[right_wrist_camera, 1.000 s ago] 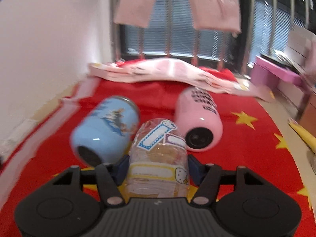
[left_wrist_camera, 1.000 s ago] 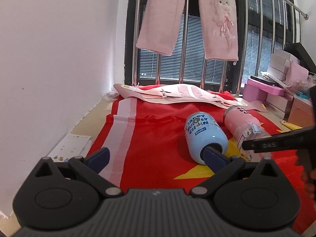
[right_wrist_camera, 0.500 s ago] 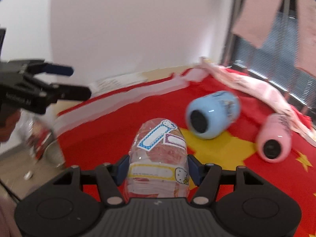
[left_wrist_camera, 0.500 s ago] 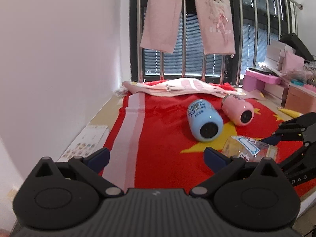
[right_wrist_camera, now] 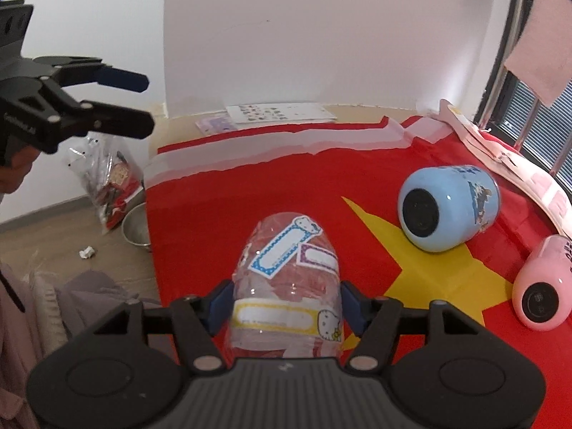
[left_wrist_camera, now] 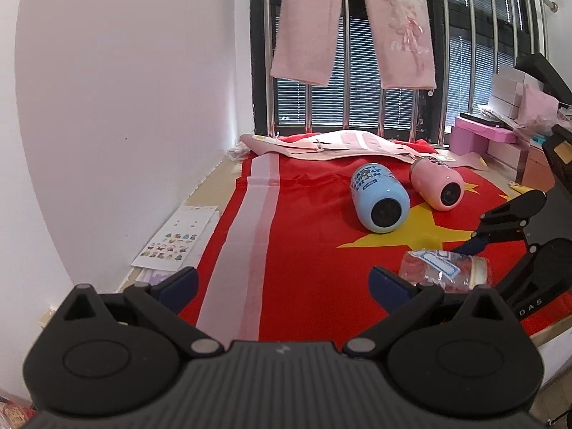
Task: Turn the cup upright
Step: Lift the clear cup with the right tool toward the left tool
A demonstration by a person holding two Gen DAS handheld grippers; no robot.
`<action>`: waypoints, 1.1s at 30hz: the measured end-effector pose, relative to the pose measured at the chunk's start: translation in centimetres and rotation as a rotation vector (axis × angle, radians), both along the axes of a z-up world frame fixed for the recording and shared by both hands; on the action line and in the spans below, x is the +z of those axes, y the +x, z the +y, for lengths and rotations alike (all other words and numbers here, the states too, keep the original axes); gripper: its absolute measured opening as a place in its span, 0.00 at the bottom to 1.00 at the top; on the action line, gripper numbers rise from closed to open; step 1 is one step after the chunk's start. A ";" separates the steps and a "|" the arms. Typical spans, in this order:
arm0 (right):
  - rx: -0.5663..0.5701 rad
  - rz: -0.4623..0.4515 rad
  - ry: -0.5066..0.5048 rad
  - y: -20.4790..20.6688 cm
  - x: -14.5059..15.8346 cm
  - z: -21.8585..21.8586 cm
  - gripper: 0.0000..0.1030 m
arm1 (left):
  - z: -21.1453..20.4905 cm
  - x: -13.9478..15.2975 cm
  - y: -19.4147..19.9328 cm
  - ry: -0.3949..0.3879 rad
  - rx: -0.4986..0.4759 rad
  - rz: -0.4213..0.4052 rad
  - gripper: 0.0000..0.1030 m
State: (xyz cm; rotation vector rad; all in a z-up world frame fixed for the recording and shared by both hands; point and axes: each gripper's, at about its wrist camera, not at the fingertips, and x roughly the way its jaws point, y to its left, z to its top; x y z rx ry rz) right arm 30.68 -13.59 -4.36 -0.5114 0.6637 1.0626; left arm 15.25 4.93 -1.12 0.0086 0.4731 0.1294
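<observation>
Right wrist view shows my right tongs (right_wrist_camera: 286,307) pinching the clear stickered cup (right_wrist_camera: 287,282) across its body, lying sideways just above the red cloth (right_wrist_camera: 221,221), so I judge a wrist roll would stand it up. Left tongs (left_wrist_camera: 282,282) hang spread and idle, out of the way.

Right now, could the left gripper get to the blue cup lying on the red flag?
Probably yes. The left gripper is open and empty, and only bare red flag lies between it and the blue cup.

Clear cup (right_wrist_camera: 286,293) swung leftward, wall-facing.
</observation>
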 end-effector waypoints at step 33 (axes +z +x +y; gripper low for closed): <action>-0.755 0.034 0.164 -6.2 1.5 -8.8 1.00 | -11.4 -2.3 10.4 0.762 -1.089 0.343 1.00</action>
